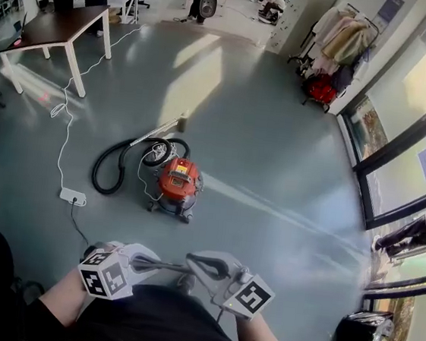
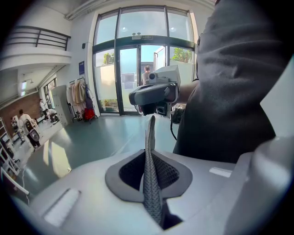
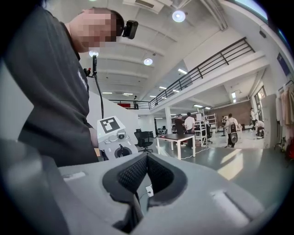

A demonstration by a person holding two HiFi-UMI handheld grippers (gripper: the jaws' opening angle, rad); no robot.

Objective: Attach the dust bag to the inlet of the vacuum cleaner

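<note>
Left hand-held gripper [image 2: 150, 131]: jaws closed, nothing between. Right hand-held gripper [image 3: 147, 161]: jaws closed, empty. Both near person's torso, facing each other. Red vacuum cleaner [image 1: 177, 183] on floor [image 1: 289, 174], well apart, farther out; black hose [image 1: 106, 173] coiled at left.

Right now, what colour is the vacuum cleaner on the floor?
The vacuum cleaner is orange-red, shown best in the head view.
</note>
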